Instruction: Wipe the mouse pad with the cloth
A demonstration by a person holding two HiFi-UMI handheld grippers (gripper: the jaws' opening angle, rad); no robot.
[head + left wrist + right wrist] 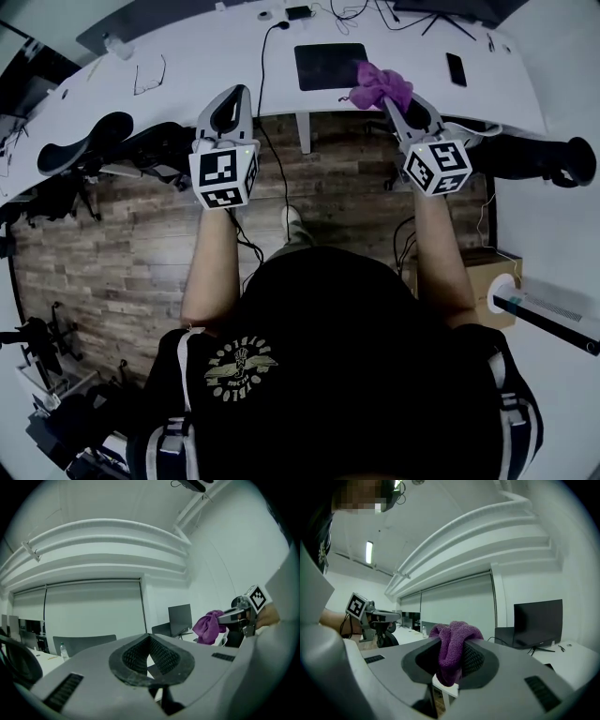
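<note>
A black mouse pad (330,66) lies flat on the white desk (187,80), ahead of me. My right gripper (391,101) is shut on a purple cloth (381,86), held in the air at the desk's near edge, just right of the pad. In the right gripper view the cloth (452,648) bulges out between the right gripper's (452,644) pads. My left gripper (232,111) hovers left of the pad over the desk edge; its jaws (149,641) look shut with nothing in them. The left gripper view also catches the cloth (208,626).
Glasses (148,77), a phone (457,68) and cables (272,37) lie on the desk. Office chairs (103,141) (544,157) stand at both sides. A cardboard box (483,272) sits on the wood floor at the right. A monitor (537,623) stands further back.
</note>
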